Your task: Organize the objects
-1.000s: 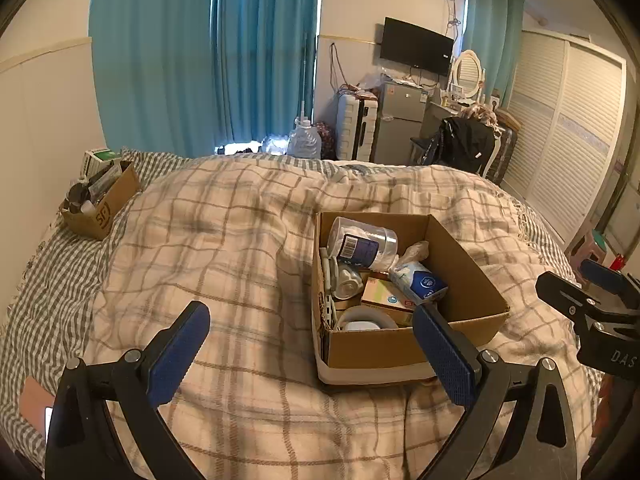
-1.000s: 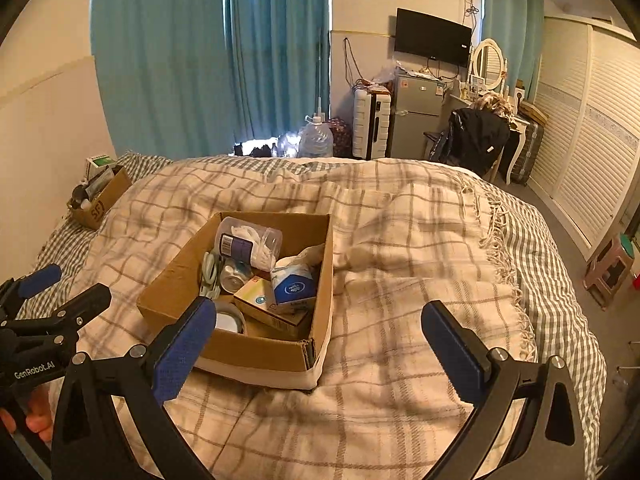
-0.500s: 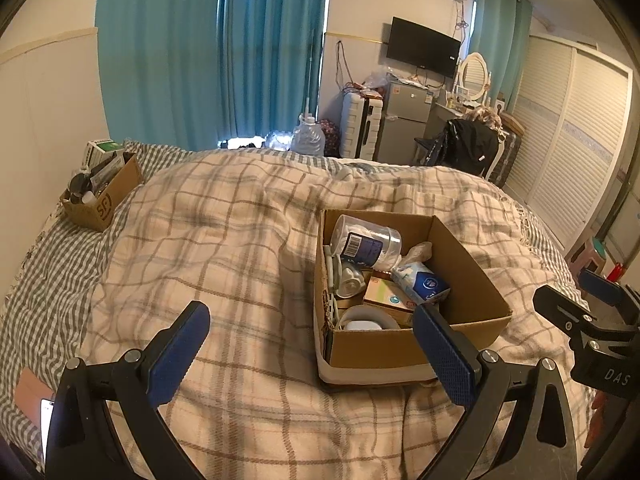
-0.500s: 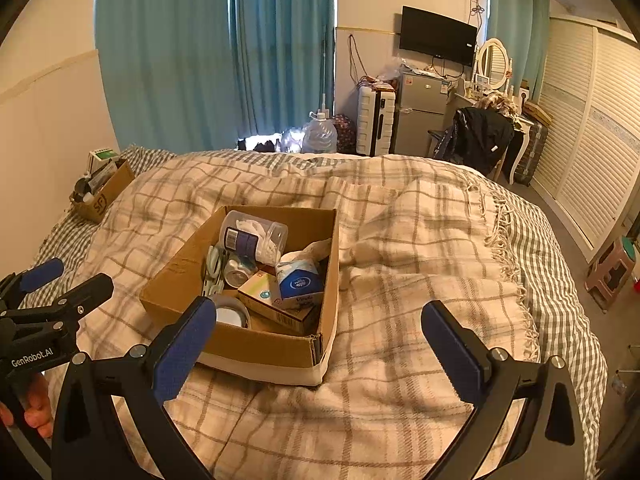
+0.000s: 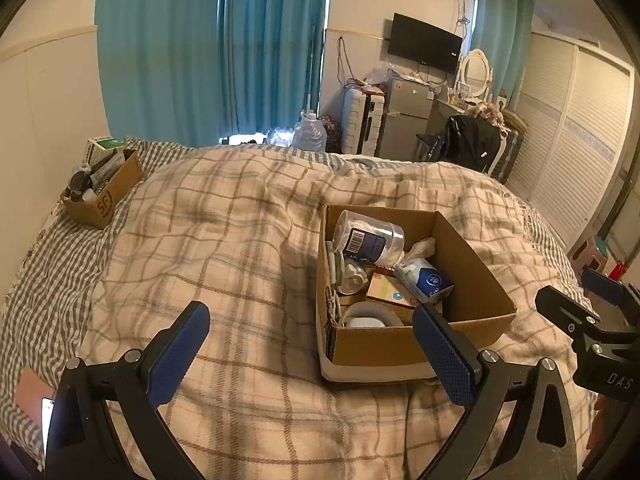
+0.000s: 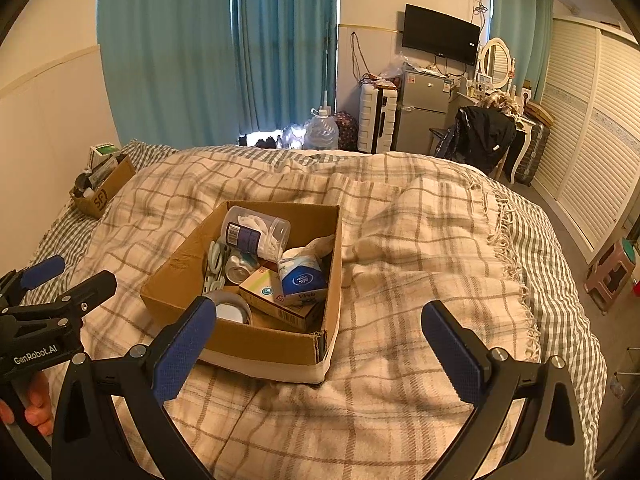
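An open cardboard box (image 5: pixel 476 268) (image 6: pixel 180 268) sits on the plaid bedspread. Inside lie a clear plastic jar (image 5: pixel 368 236) (image 6: pixel 256 232), a blue tissue pack (image 5: pixel 424 280) (image 6: pixel 302 280), a flat carton (image 6: pixel 272 294), a tape roll (image 5: pixel 368 318) (image 6: pixel 230 308), a can (image 6: pixel 238 270) and scissors (image 6: pixel 216 258). My left gripper (image 5: pixel 312 354) is open and empty, in front of the box's near left corner. My right gripper (image 6: pixel 320 354) is open and empty, in front of the box's near right corner. Each gripper shows in the other's view (image 5: pixel 592 320) (image 6: pixel 52 292).
A second, smaller cardboard box (image 5: pixel 106 196) (image 6: pixel 102 192) full of items sits at the bed's far left by the wall. The plaid blanket (image 6: pixel 420 248) is rumpled right of the main box. Beyond the bed stand a suitcase, fridge, chair and wardrobe (image 6: pixel 592 128).
Both views have risen and tilted slightly; the box sits a little lower and nearer in frame. Both grippers stay open and empty.
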`<action>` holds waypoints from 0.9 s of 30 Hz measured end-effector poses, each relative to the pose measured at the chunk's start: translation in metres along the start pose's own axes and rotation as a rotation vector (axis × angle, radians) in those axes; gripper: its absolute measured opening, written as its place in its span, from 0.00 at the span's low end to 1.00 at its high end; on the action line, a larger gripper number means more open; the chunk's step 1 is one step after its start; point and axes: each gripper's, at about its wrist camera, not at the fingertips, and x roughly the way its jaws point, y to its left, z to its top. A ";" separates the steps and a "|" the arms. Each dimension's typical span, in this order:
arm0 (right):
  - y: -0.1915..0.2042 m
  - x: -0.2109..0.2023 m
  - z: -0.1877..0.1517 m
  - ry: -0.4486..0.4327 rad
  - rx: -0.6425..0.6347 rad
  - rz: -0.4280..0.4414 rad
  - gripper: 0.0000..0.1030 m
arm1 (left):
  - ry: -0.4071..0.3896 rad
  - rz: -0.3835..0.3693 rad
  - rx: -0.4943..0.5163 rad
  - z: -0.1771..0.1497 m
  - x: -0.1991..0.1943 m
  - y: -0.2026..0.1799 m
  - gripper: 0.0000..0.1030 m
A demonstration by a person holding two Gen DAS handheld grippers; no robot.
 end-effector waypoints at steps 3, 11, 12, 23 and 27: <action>0.000 0.000 0.000 0.001 0.000 -0.001 0.99 | 0.000 -0.003 0.000 0.001 0.000 0.000 1.00; -0.001 0.000 0.000 0.003 0.000 -0.002 0.99 | 0.015 -0.015 -0.007 0.005 -0.001 0.001 1.00; -0.001 0.000 0.000 0.003 -0.001 -0.001 0.99 | 0.016 -0.013 -0.007 0.005 -0.001 0.001 1.00; -0.001 0.000 0.001 0.004 0.001 -0.006 0.99 | 0.022 0.007 0.007 0.004 0.000 0.000 1.00; -0.002 0.000 0.001 0.006 0.002 -0.010 0.99 | 0.027 0.016 0.008 0.003 0.000 0.001 1.00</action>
